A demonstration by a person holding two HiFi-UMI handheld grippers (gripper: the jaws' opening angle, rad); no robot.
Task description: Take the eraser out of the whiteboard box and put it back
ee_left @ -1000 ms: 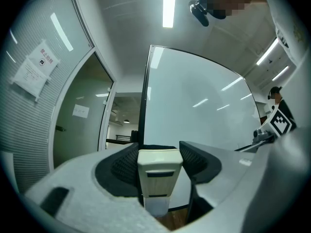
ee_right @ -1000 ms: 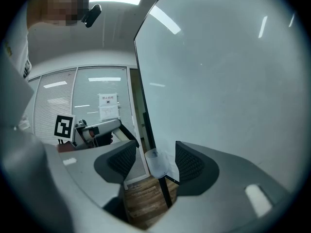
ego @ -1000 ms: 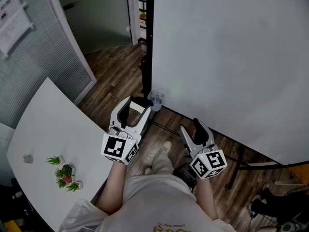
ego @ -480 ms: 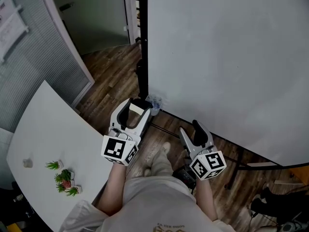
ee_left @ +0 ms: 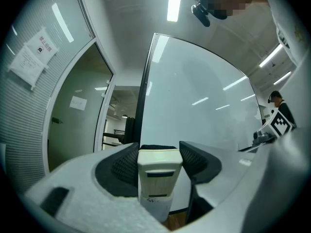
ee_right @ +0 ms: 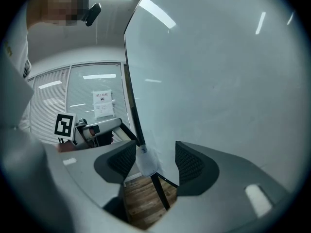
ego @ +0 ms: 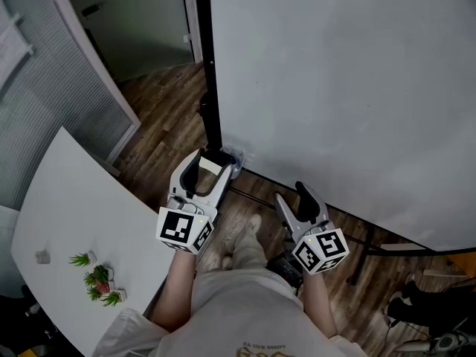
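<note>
My left fingers [ee_left: 125,165] are clamped on the eraser [ee_left: 159,173], one ribbed pad on each side; it stands upright between them, cream body toward the camera, dark felt on its far edge; from the head view the eraser [ego: 211,168] sits across the tips of the left gripper [ego: 210,162], out of the box [ego: 237,156] and just short of it; my right fingers [ee_right: 188,163] stand apart with nothing between them; through that gap I see the box [ee_right: 146,162], a small translucent holder fixed at the lower corner of the whiteboard [ee_right: 218,72] where the black stand leg runs down; the right gripper [ego: 294,198] hangs beside the left one, a little nearer my body, both pointing at the foot of the whiteboard [ego: 342,88]; each gripper carries its marker cube [ego: 184,229] at the rear, over my forearms; beneath them lies wooden floor [ego: 160,121], with the board's black frame rising at the left edge; well off to my left is a white tabletop [ego: 74,199] with a few small potted plants [ego: 97,280] near its lower end; I cannot tell whether anything else is in the box.
</note>
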